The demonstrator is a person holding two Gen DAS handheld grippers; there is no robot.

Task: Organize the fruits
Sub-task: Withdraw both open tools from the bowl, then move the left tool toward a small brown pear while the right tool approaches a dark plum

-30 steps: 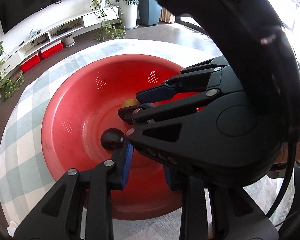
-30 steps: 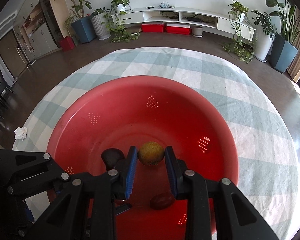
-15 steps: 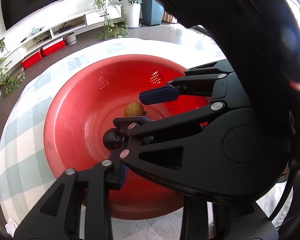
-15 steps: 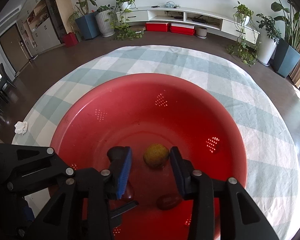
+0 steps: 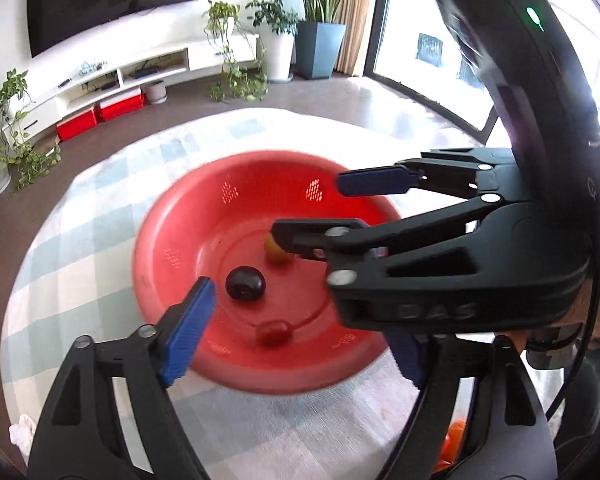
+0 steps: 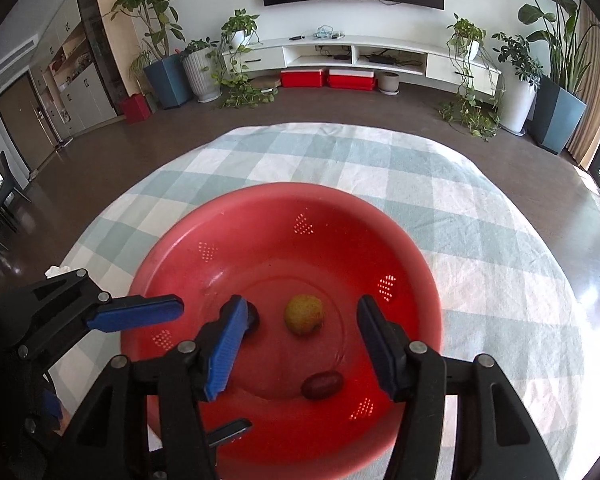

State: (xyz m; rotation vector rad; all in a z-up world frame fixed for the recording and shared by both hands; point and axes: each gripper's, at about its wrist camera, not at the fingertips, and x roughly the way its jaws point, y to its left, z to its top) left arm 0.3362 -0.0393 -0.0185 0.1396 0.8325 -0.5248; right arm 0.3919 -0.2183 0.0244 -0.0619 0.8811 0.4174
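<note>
A red perforated bowl (image 6: 204, 240) (image 5: 168, 216) sits on a checked cloth. In it lie a yellow-green round fruit (image 6: 304, 314) (image 5: 274, 252), a dark plum (image 5: 245, 283), mostly hidden behind my right finger in the right wrist view (image 6: 253, 318), and a small red oval fruit (image 6: 323, 385) (image 5: 273, 332). My right gripper (image 6: 300, 346) is open and empty, raised above the bowl. My left gripper (image 5: 300, 340) is open and empty over the bowl's near rim; my right gripper's body crosses its view (image 5: 452, 264).
The checked cloth (image 6: 340, 156) covers a round table. A crumpled white tissue (image 5: 22, 436) lies at the table's left edge. Something orange (image 5: 452, 444) shows low right in the left wrist view. Plants and a TV unit stand far behind.
My right gripper opened wide, let go of the yellow-green fruit in the bowl and lifted back. My left gripper also opened and pulled back from the bowl.
</note>
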